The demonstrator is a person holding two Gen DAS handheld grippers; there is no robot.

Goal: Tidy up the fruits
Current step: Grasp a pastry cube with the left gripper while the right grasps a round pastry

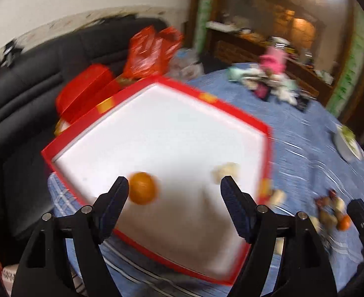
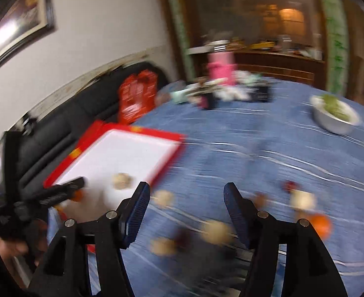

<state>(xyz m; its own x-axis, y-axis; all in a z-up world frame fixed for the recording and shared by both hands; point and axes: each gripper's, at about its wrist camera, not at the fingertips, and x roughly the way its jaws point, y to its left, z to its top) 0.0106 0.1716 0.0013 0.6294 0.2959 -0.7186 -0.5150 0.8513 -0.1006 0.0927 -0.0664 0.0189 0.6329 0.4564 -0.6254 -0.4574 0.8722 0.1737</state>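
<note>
The left gripper (image 1: 174, 189) has its jaws spread wide and holds nothing. Just inside its left finger (image 1: 116, 198), almost touching the pad, lies an orange (image 1: 143, 188). It is round, with a deep orange skin, smooth as far as the blur allows, and its lower side is in shadow. It rests on the white floor of a red-rimmed tray (image 1: 243, 117), in the near part of it. Beyond the right finger tip, also inside the tray, sits a pale, lumpy, cream-coloured fruit (image 1: 225, 172); its kind I cannot tell because of the blur.

To the right of the jaws, outside the tray, more small fruits lie on the blue tablecloth (image 1: 293, 133), among them a second orange (image 1: 344, 222) beside brownish and pale pieces.

The right gripper (image 2: 185, 193) is also released, with the fingers well apart and empty. Between and just below its jaws lie a pale round fruit (image 2: 216, 231) and another pale piece (image 2: 163, 246) on the cloth, with a dark reddish one between them. Past the right finger is an orange fruit (image 2: 320, 224), bright and round, near a pale piece. Far ahead on the right stands a white bowl (image 2: 335, 123) with green content.
</note>
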